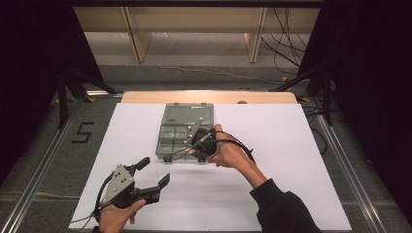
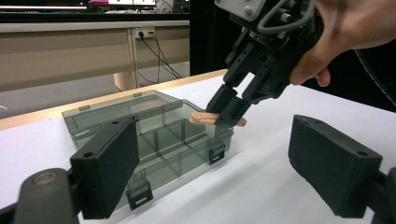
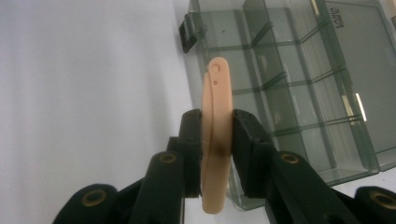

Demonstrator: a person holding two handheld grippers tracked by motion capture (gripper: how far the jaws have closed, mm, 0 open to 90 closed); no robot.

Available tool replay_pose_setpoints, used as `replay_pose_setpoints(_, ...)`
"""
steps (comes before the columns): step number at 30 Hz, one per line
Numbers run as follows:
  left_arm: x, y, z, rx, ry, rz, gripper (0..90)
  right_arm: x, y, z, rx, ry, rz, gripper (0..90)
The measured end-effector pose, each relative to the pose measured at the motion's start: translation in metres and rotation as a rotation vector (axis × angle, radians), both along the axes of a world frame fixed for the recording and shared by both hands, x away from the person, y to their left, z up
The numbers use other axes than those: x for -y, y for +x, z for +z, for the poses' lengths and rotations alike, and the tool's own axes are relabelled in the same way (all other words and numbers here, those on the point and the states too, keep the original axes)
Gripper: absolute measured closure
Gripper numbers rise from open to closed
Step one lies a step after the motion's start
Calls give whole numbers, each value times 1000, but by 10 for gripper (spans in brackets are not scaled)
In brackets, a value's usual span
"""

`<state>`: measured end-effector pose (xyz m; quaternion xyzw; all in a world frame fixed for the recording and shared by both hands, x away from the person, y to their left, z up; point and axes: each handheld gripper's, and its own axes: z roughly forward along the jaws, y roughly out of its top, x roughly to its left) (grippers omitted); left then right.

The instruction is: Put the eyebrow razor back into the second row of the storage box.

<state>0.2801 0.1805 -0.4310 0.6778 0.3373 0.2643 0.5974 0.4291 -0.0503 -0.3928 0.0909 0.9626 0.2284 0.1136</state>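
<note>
A smoky clear compartment box (image 1: pixel 189 114) lies open in the middle of the white table, lid folded back. My right gripper (image 1: pixel 198 143) hangs over the box's near right corner, shut on a flat peach-coloured strip (image 3: pixel 217 88) that stands edge-on between its pads. In the left gripper view the right gripper (image 2: pixel 229 110) holds that strip (image 2: pixel 201 118) level, just above the box's rim (image 2: pixel 219 133). My left gripper (image 1: pixel 154 171) rests near the table's front left, open, with nothing between its jaws (image 2: pixel 212 135). The box's compartments (image 3: pixel 299 84) look bare.
White sheet (image 1: pixel 291 145) covers the table, with a wooden edge (image 1: pixel 209 97) at the back. Tape on the floor at the left marks a "5" (image 1: pixel 83 132). Dark stand legs (image 1: pixel 63 92) and cables (image 1: pixel 286 43) lie beyond the table.
</note>
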Motion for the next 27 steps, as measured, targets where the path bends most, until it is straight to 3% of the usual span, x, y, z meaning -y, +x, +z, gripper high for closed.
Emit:
replay_pose_setpoints(17,0,0,0,0,-3,0,161,-12,25,-4,27,-18,-13,745)
replay_pose_setpoints(27,0,0,0,2,-2,-2,161,-24,34,-11,30,-57,-12,744)
